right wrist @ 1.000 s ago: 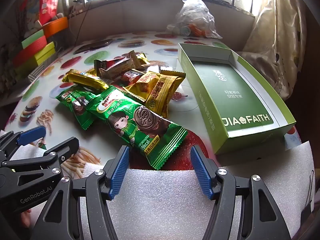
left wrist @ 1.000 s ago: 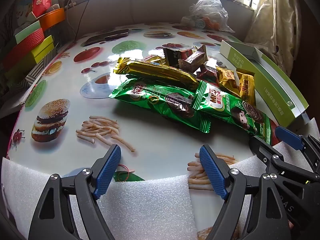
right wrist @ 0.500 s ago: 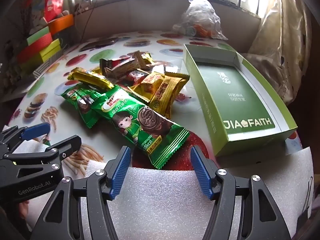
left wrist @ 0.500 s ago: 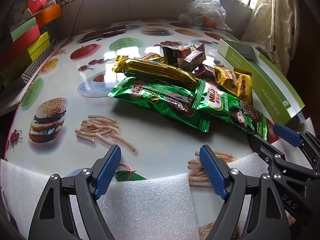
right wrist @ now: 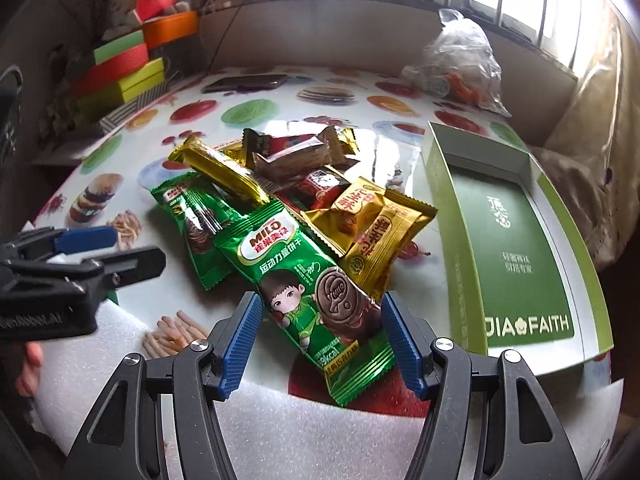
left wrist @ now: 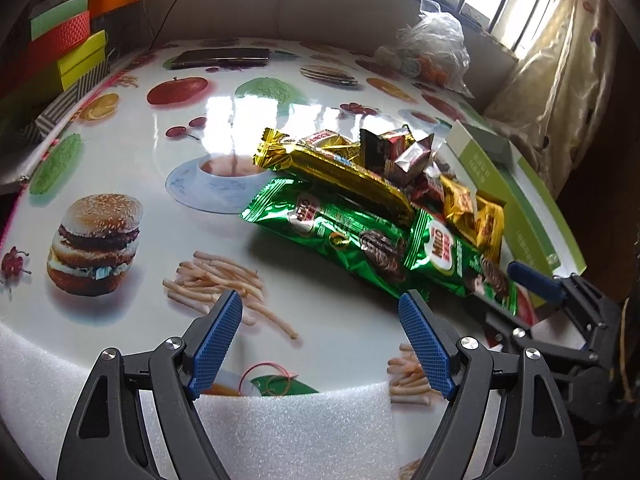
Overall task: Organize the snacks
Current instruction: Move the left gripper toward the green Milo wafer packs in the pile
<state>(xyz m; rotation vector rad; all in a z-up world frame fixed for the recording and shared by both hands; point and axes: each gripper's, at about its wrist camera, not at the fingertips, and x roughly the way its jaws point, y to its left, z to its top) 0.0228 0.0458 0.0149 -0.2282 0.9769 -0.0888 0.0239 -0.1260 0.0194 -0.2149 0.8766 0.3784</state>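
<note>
A pile of snack packs lies mid-table. The nearest green Milo pack lies flat, its near end between the blue pads of my open right gripper; the pads stand apart from it. A second green pack, a long gold bar, orange-yellow packs and brown-red packs lie behind. An open green box, with nothing in it, sits to the right. My left gripper is open over bare tablecloth, left of the green packs. The right gripper shows at the left wrist view's right edge.
The tablecloth is printed with food pictures. White foam lines the near edge. Coloured boxes are stacked far left, a dark phone lies at the back, and a clear plastic bag stands back right.
Both grippers have moved forward toward the pile. The right gripper's pads now flank the near end of the Milo pack. Both remain open.
</note>
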